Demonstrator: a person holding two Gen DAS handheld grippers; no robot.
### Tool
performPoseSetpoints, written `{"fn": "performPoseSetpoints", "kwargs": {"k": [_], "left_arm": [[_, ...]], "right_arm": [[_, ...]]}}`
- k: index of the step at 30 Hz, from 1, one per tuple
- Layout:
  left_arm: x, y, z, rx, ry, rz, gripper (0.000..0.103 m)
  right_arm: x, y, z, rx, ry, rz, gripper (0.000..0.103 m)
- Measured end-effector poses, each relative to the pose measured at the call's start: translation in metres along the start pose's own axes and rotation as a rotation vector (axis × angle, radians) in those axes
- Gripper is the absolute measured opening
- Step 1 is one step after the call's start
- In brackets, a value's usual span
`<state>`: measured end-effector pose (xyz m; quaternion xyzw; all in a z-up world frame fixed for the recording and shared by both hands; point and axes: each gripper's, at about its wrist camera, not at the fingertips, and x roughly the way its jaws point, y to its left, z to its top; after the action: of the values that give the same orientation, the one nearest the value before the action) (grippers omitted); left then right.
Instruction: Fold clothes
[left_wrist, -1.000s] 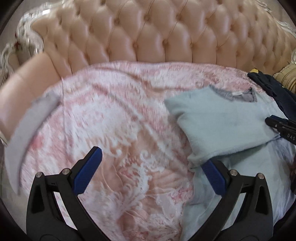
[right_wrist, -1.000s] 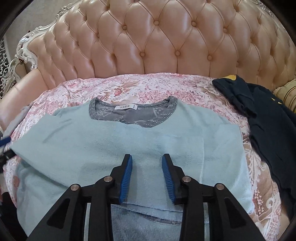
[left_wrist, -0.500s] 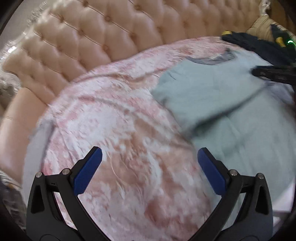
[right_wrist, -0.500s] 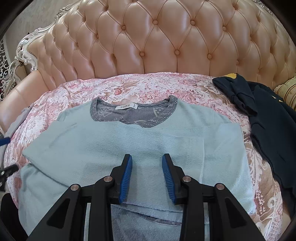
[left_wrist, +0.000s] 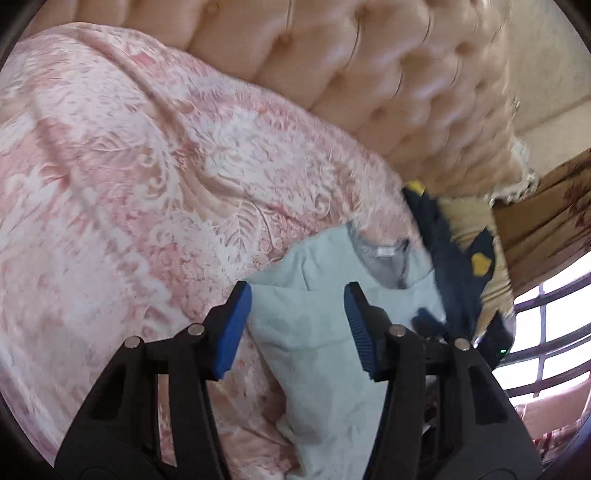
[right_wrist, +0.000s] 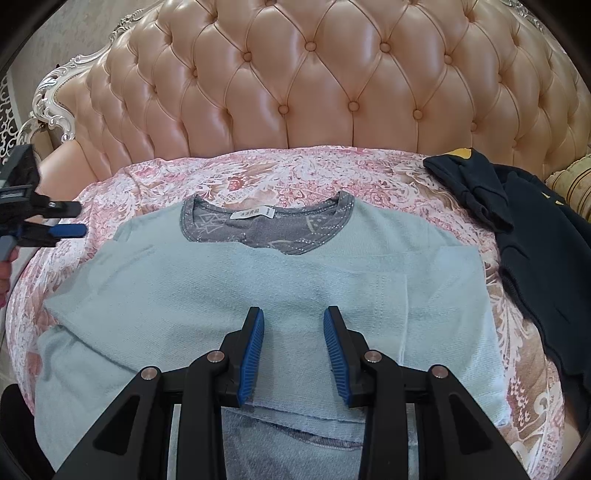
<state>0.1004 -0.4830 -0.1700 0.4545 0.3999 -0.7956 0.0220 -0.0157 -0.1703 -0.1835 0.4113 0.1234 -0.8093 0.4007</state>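
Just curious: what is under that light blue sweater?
The light blue sweater lies on a pink floral cover spread over the tufted sofa. Anything beneath the sweater itself is hidden.

The pale blue-green knitted sweater (right_wrist: 280, 288), under and ahead of the right gripper (right_wrist: 293, 354), looks soft, fuzzy and matt; its grey patterned neckband (right_wrist: 343, 206) is a smoother weave holding a white cloth label (right_wrist: 253, 213). Beneath it the pink-and-white floral woven bedspread (right_wrist: 155, 184) has a raised, slightly shiny pattern. Beyond, the peach button-tufted leather headboard (right_wrist: 295, 77) is glossy and smooth. Right of the tongs, the dark navy cloth garment (right_wrist: 535, 236) is matt. Both grippers are matt black plastic with ribbed blue pads (right_wrist: 253, 354) and bare metal pins.
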Motion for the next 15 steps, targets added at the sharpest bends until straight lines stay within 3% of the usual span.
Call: {"fn": "performPoseSetpoints", "kwargs": {"k": [10,14,15], "left_arm": [[0.029,0.026,-0.001,-0.044,0.070,0.042,0.055],[0.036,0.022,-0.002,-0.019,0.072,0.056,0.055],[0.035,0.020,-0.001,-0.014,0.065,0.058,0.046]], "right_arm": [[0.000,-0.001,-0.001,0.005,-0.007,0.011,0.037],[0.000,-0.001,-0.001,0.005,-0.008,0.010,0.037],[0.000,-0.001,-0.001,0.005,-0.008,0.010,0.037]]}}
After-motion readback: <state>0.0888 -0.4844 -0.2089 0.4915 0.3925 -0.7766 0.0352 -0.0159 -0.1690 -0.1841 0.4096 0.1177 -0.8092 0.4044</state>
